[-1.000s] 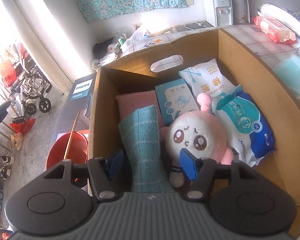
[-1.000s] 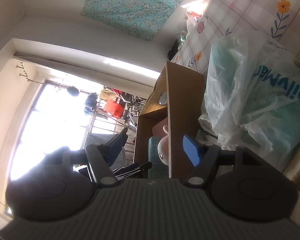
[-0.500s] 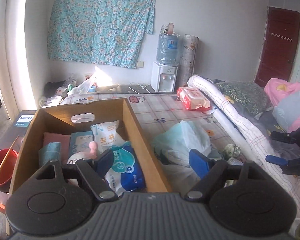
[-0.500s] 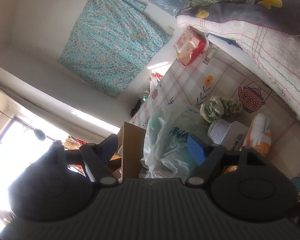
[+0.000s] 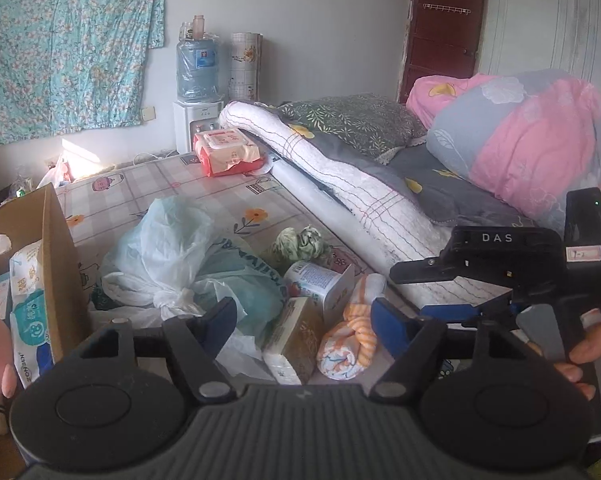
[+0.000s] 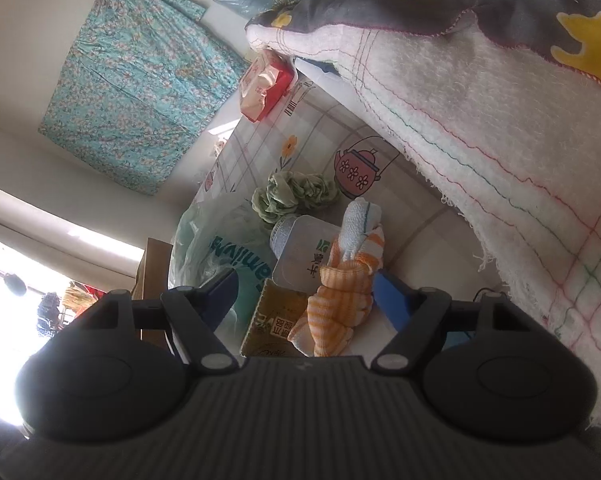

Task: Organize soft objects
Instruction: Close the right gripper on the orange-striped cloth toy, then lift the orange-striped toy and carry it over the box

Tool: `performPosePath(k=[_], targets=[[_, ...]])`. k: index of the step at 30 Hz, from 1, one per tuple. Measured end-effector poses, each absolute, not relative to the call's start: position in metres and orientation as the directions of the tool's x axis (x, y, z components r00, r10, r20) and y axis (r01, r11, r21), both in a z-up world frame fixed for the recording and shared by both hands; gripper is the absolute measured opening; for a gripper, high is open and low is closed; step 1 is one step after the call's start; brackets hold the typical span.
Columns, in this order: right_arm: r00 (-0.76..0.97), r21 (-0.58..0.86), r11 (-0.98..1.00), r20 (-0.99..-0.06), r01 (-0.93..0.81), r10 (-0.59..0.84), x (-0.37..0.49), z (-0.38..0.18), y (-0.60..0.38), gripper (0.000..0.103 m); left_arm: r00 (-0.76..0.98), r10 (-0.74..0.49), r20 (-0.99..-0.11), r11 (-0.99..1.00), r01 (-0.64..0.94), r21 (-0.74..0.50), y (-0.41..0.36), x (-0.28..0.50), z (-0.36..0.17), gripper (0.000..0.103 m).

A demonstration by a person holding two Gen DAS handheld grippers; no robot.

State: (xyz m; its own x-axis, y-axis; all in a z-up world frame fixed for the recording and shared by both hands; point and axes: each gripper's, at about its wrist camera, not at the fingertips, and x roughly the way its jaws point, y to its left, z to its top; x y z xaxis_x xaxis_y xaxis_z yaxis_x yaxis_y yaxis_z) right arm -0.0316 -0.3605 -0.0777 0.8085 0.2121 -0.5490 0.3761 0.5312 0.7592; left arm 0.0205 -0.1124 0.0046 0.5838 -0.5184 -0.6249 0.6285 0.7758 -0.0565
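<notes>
Left gripper [image 5: 302, 322]: jaws wide, empty, lower centre. Right gripper [image 6: 304, 294]: jaws wide, orange towel [image 6: 336, 300] between them, unclamped.

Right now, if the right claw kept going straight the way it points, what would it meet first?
Most likely the orange-striped rolled cloth, lying between the open fingers of the right claw, with the clear plastic container just beyond. Depth is hard to judge.

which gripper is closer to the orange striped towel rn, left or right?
Right. The right gripper is open with the orange striped towel between its fingers, beside the blue pad. The left gripper, also open, hangs back, the towel lying beyond its fingertips.
</notes>
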Motion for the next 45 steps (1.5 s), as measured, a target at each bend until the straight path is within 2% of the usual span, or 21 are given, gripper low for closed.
performPosePath(k=[5, 13, 16, 19, 21, 23, 27, 30, 38, 45], targets=[[0.782, 0.745, 0.542, -0.578, 0.390, 0.232, -0.011, -0.092, -0.364, 0.065, 0.519, -0.501, -0.692, 0.746, 0.665, -0.041, -0.143, 0.034, -0.020, 0.057], [0.721, 0.737, 0.523, -0.627, 0.428, 0.294, 0.014, -0.111, -0.368, 0.065, 0.423, -0.510, -0.749, 0.685, 0.726, -0.057, -0.174, 0.040, -0.046, 0.057], [0.719, 0.752, 0.513, -0.616, 0.415, 0.322, 0.018, -0.117, -0.363, 0.061, 0.410, -0.488, -0.771, 0.674, 0.738, -0.035, -0.185, 0.041, -0.057, 0.056], [0.717, 0.767, 0.495, -0.605, 0.408, 0.346, 0.021, -0.121, -0.362, 0.056, 0.410, -0.444, -0.797, 0.684, 0.729, -0.006, -0.192, 0.045, -0.068, 0.051], [0.718, 0.776, 0.482, -0.597, 0.406, 0.357, 0.022, -0.124, -0.363, 0.048, 0.421, -0.429, -0.800, 0.689, 0.725, 0.012, -0.193, 0.045, -0.071, 0.050], [0.723, 0.787, 0.464, -0.588, 0.407, 0.362, 0.020, -0.127, -0.364, 0.045, 0.425, -0.418, -0.803, 0.692, 0.722, 0.022, -0.194, 0.047, -0.072, 0.048], [0.739, 0.813, 0.413, -0.561, 0.410, 0.373, 0.014, -0.134, -0.370, 0.035, 0.434, -0.411, -0.802, 0.709, 0.705, 0.018, -0.192, 0.047, -0.071, 0.040], [0.753, 0.818, 0.406, -0.553, 0.407, 0.358, 0.009, -0.132, -0.369, 0.031, 0.427, -0.430, -0.795, 0.705, 0.709, 0.000, -0.189, 0.043, -0.068, 0.036], [0.804, 0.831, 0.421, -0.508, 0.364, 0.308, -0.018, -0.104, -0.362, 0.030, 0.426, -0.510, -0.747, 0.680, 0.732, -0.047, -0.175, 0.027, -0.045, 0.035], [0.850, 0.845, 0.473, -0.425, 0.249, 0.311, -0.034, -0.061, -0.343, 0.029, 0.484, -0.566, -0.667, 0.684, 0.727, -0.053, -0.142, 0.007, -0.005, 0.035]])
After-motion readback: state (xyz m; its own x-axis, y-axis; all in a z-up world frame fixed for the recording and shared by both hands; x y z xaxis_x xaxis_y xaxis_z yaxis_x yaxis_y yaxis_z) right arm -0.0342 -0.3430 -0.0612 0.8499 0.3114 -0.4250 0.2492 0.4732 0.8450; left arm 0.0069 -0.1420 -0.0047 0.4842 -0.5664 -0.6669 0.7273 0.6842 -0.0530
